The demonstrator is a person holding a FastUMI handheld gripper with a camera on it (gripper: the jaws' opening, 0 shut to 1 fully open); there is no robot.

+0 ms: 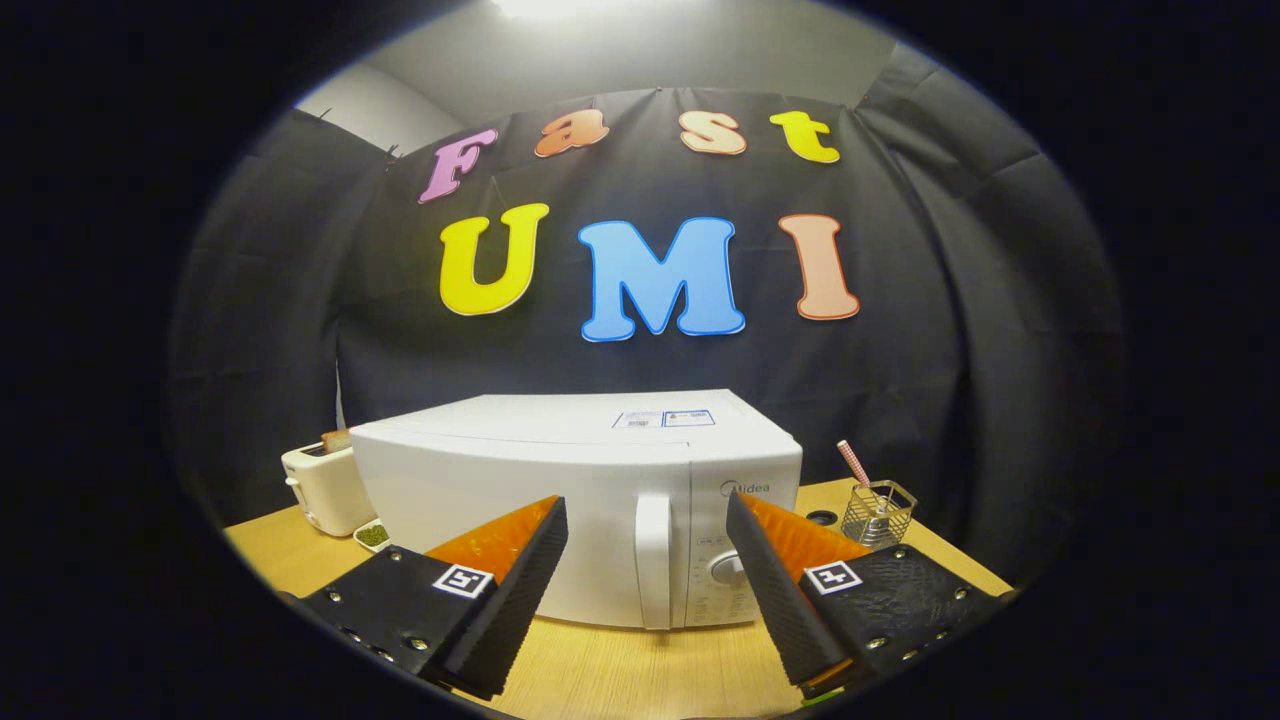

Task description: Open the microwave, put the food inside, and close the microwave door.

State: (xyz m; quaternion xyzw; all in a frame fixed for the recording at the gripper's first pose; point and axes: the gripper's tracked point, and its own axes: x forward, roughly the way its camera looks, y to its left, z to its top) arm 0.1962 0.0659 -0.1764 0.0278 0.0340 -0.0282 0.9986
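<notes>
Microwave (575,500) in white sits shut on a wooden table (620,670), just ahead of the gripper (647,520), whose two fingers are spread wide and hold nothing. Its upright door handle (653,560) shows in the gap between the fingertips, with a round dial (728,567) on the control panel just beside the right finger. A brand name is printed above the dial, and two stickers (665,419) lie on the top panel, their print too small to make out. A white toaster (325,488) with a slice of bread (336,439) standing in its slot stands close against the microwave's left side. Near its base is a small white dish (372,535) of something green, possibly the food, partly hidden by the left finger. To the right, a wire basket (878,514) holding a pink striped straw (853,465) stands apart from the oven. Bare tabletop lies open between the fingers and the microwave's front. Black cloth (950,330) closes off the booth behind everything.
</notes>
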